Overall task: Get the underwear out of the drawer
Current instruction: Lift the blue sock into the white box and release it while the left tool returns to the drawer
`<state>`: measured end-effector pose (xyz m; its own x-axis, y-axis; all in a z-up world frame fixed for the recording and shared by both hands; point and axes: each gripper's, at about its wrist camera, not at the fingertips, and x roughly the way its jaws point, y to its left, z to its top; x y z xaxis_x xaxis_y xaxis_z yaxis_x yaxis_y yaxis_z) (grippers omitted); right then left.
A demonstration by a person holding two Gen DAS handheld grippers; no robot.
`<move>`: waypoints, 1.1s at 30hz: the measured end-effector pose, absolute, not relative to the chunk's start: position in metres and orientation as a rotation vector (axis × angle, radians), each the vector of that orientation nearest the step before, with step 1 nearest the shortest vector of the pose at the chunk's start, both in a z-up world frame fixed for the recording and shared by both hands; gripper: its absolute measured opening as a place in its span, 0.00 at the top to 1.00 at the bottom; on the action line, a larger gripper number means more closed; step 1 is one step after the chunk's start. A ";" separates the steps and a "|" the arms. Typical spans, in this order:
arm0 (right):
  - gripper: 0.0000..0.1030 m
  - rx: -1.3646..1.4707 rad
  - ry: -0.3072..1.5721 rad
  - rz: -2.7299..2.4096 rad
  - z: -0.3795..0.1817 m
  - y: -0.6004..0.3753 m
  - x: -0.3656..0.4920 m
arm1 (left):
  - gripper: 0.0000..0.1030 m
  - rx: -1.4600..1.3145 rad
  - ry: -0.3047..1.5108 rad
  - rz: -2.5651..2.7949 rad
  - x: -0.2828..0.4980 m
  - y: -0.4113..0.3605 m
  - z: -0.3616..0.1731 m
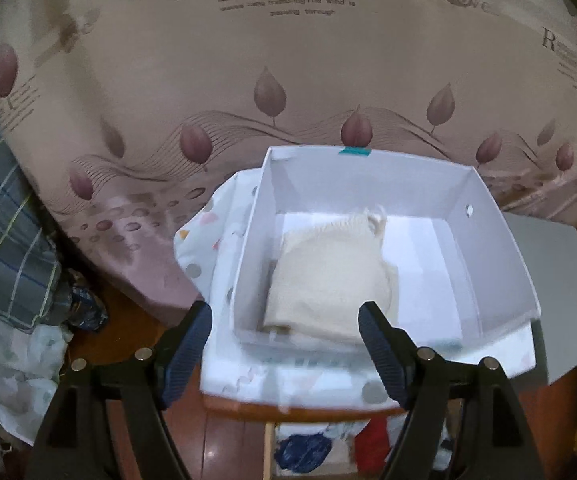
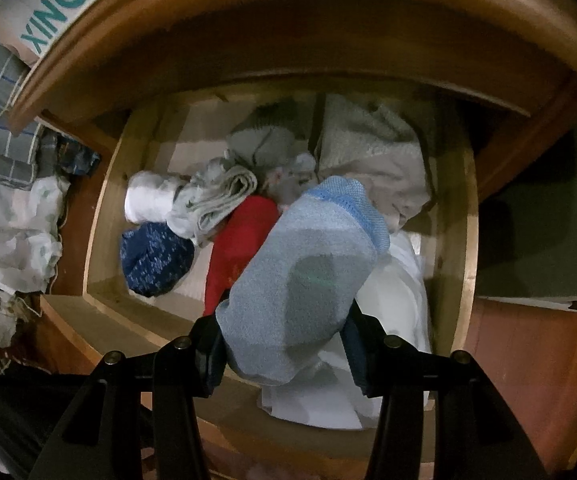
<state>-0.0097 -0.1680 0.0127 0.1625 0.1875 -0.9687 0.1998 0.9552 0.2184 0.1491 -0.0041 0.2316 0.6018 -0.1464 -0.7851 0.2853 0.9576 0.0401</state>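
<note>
In the right wrist view my right gripper (image 2: 284, 328) is shut on a folded light blue underwear (image 2: 300, 264), held over the open wooden drawer (image 2: 100, 216). Below it in the drawer lie a red garment (image 2: 244, 236), a dark blue one (image 2: 152, 256), a grey-white roll (image 2: 216, 200) and a white piece (image 2: 396, 292). In the left wrist view my left gripper (image 1: 284, 312) is open and holds nothing, just in front of a white box (image 1: 488, 220). A folded cream underwear (image 1: 328, 272) lies on the box floor.
The white box sits on a patterned sheet (image 1: 200, 248) on the wooden nightstand top (image 2: 248, 20). Behind it hangs a pink leaf-print bed cover (image 1: 248, 80). Plaid cloth (image 1: 0, 220) and a pale bag (image 2: 8, 232) are piled at the left.
</note>
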 end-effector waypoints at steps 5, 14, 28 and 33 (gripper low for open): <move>0.55 0.337 1.366 -0.015 0.020 -0.173 -0.011 | 0.24 0.176 0.891 -0.220 0.107 0.025 0.201; 0.56 0.354 1.375 -0.005 0.024 -0.174 -0.011 | 0.24 0.191 0.976 -0.144 0.069 0.057 0.104; 0.56 0.304 1.380 -0.002 0.085 -0.177 -0.011 | 0.24 0.167 1.063 -0.108 0.070 0.067 0.043; 0.56 0.253 1.318 0.025 0.134 -0.173 -0.011 | 0.24 0.211 1.057 -0.101 0.070 0.060 0.041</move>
<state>-0.0107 -0.1733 0.1345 0.2540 0.1611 -0.9537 0.1254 0.9722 0.1976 0.0704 0.0602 0.0413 0.4888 0.0185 -0.8722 0.1832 0.9753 0.1234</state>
